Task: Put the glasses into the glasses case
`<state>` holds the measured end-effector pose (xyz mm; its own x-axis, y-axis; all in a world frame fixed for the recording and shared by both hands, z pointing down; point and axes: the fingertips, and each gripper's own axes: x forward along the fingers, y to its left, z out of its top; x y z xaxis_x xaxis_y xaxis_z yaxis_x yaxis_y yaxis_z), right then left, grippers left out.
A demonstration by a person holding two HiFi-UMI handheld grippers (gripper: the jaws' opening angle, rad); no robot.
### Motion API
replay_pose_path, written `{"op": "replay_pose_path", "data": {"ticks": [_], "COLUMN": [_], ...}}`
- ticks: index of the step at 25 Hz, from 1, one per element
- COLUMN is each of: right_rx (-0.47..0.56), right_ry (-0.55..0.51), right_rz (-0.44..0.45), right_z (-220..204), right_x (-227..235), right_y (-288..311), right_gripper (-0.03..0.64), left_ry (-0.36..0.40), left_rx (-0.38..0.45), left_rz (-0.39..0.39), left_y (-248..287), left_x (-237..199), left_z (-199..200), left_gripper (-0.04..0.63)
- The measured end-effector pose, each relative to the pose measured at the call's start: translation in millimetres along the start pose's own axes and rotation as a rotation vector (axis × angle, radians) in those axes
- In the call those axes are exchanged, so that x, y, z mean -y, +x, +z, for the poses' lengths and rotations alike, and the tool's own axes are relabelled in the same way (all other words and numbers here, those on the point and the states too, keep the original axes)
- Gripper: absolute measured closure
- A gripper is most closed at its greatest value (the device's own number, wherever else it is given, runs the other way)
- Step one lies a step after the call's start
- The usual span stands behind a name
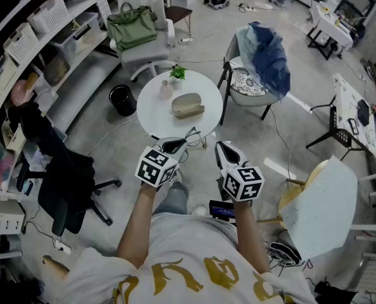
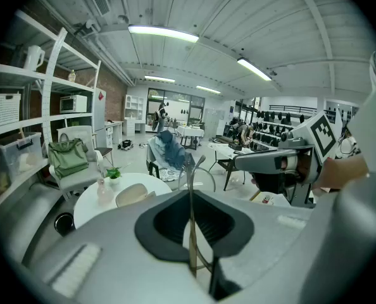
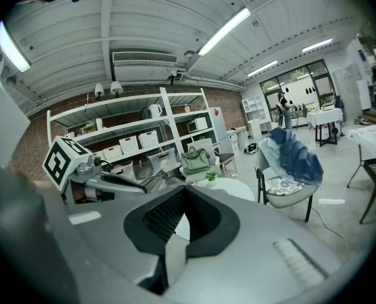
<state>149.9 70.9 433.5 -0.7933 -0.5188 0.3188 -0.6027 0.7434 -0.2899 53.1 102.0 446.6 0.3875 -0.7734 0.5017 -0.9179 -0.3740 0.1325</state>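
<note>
In the head view the left claw (image 1: 175, 146) is holding thin-rimmed glasses (image 1: 192, 135) at the round white tabletop's (image 1: 155, 114) near edge, apart from the beige glasses case (image 1: 187, 104) lying on it; its own view is showing jaws pinching the slim frame, and the right claw's (image 3: 183, 190) view is showing jaws closed, empty

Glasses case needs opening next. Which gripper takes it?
Right. The left gripper is shut on the glasses, so it is busy. The right gripper has its jaws together on nothing, so it is free to open the glasses case, which looks closed on the table.
</note>
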Motion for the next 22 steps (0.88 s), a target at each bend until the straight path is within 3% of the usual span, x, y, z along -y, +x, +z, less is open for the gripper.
{"op": "replay_pose_path", "data": {"ticks": [8,22], "right_rx": [0.007,0.034], "right_ry": [-0.004,0.082], "right_rz": [0.002,-0.056], "right_z": [2,0], "right_x": [-16,-3], "right_y": [-10,12], "right_gripper": [0.594,0.594], "left_ry": [-0.043,0.016], "left_rx": [0.033,-0.017], "left_rz": [-0.004,-0.041], "left_y": [-20,-9], "left_x": [3,-20], "left_z": [-3,0], "left_gripper": [0.58,0.578]}}
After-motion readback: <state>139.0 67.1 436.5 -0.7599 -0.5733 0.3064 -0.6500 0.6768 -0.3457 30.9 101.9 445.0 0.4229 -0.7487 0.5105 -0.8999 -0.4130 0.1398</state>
